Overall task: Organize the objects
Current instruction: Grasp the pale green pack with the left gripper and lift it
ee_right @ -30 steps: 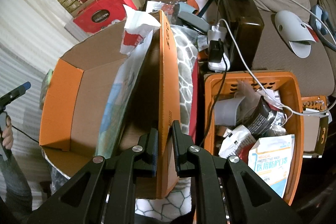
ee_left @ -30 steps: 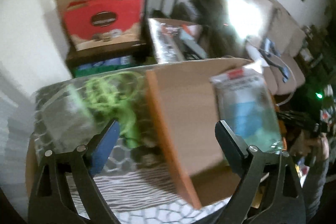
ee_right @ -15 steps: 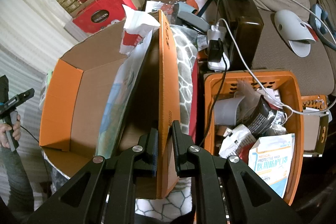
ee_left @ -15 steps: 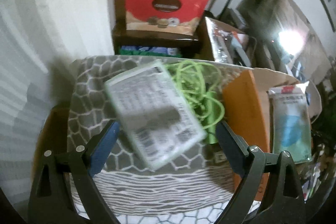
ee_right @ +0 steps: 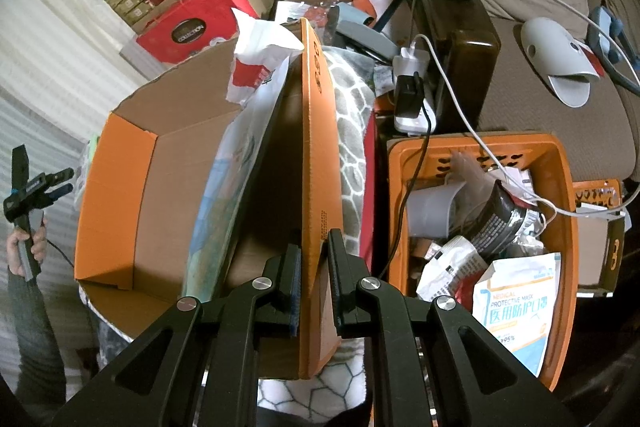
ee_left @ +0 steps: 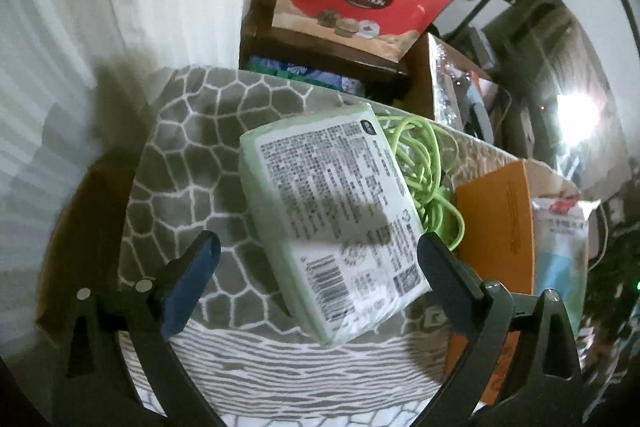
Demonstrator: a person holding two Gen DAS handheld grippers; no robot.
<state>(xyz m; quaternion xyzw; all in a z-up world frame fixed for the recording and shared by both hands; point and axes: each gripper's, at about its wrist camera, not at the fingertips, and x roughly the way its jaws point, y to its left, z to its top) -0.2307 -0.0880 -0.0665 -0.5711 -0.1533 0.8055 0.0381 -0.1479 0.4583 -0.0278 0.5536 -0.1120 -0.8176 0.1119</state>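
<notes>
One pale green plastic-wrapped pack with printed labels lies on the grey honeycomb-patterned blanket over the table, partly covering one tangle of bright green cord, between the jaws of the left hand-held gripper, which are opening and touch nothing. The right hand-held gripper is pinched on the near side wall of one orange cardboard box. One white-and-blue flat packet leans inside, its lower part hidden, and the one orange plastic basket beside the box holds a jumble too crowded to count.

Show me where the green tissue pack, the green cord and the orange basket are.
green tissue pack (ee_left: 336,203), left wrist view, printed label face.
green cord (ee_left: 424,163), left wrist view, tangled loops.
orange basket (ee_right: 566,259), right wrist view, right wall.
</notes>
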